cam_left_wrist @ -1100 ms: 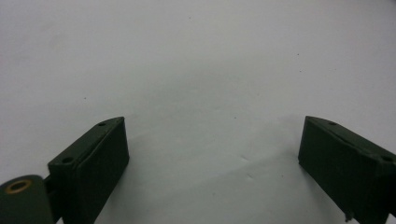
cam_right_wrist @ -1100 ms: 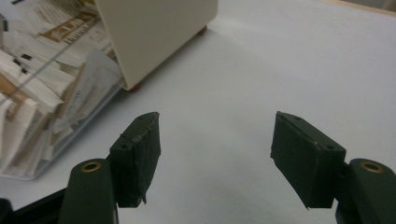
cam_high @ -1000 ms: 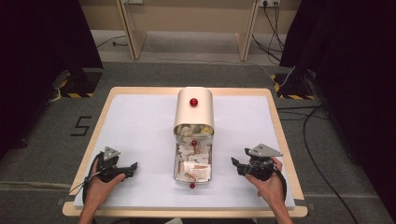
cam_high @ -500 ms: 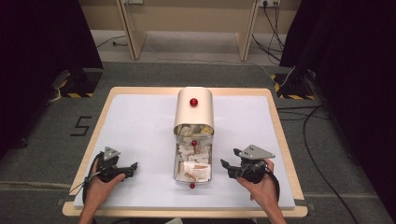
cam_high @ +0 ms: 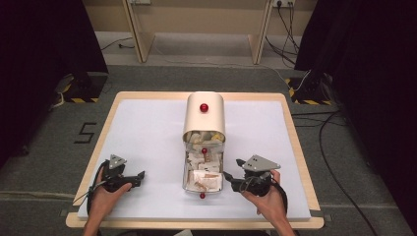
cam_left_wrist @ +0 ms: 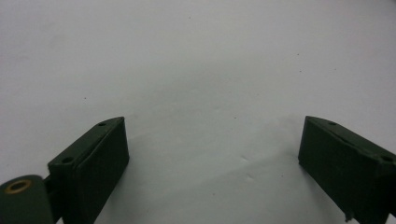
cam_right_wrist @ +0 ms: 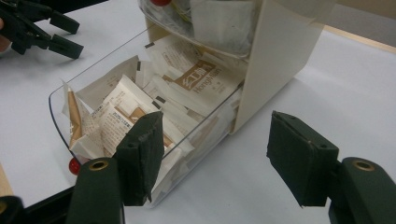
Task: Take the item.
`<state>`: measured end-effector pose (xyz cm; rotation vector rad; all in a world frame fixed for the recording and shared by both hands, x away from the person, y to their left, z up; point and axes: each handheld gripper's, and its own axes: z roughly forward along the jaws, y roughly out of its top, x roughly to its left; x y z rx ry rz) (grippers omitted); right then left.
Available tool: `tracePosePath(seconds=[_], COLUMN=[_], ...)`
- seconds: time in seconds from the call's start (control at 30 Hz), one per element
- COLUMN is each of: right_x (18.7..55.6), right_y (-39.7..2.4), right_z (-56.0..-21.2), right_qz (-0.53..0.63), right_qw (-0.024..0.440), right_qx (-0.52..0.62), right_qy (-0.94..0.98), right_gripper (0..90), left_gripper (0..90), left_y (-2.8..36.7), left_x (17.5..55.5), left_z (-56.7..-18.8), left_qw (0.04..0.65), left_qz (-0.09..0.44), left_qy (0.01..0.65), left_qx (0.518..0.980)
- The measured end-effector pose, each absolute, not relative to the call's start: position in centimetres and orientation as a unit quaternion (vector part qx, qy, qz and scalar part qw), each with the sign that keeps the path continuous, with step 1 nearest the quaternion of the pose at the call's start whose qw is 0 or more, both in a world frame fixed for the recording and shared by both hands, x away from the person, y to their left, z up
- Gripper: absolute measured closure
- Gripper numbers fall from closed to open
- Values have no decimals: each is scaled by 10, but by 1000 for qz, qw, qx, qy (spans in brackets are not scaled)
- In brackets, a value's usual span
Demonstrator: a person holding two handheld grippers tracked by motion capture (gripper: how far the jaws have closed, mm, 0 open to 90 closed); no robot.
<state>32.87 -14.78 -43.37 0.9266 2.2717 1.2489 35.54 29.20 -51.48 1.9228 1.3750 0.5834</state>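
- High view: right hand-held gripper (cam_high: 230,169) lying low on the tabletop (cam_high: 147,132), jaws parted wide and empty, tips just beside the near right wall of the pulled-out clear drawer (cam_high: 202,172). Sachets (cam_high: 205,173) heaped ahead and to the left of those tips, inside the drawer. Cream cabinet (cam_high: 204,118) farther ahead, past the drawer. Likely trouble: a sideways nudge against the light drawer wall, sliding or skewing the whole unit.
- High view again: left hand-held gripper (cam_high: 140,178) resting well off to the other side of the drawer, jaws apart, nothing held. No bracing of the cabinet from there, so any shove from the right probably goes unchecked.
- Left gripper view: jaws spread wide over bare white tabletop (cam_left_wrist: 196,70), nothing between them. Little risk here beyond idleness.
- Right gripper view: one black jaw up against the clear wall, whether touching or just short cannot be told; the other out over open tabletop (cam_right_wrist: 364,93). Sachets (cam_right_wrist: 140,112) packed loosely and standing above the rim, red knob (cam_right_wrist: 74,165) beside the left jaw. Likely faults: pinching the wall instead of a packet, catching several at once, or spilling the heap over the rim.
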Motion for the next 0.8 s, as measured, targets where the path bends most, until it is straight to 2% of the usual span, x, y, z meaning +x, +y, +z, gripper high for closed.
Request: tracePosePath(seconds=[0.8], right_x=[311], right_y=[-109], right_z=[-427], right_qz=[472], right_qw=[156], right_qx=[255], right_qy=[829], right_gripper=[525], left_gripper=[78], left_y=[292], left_x=[355], left_z=[-515], left_qw=[347], left_qz=[225], left_qy=[530], left_qx=[740])
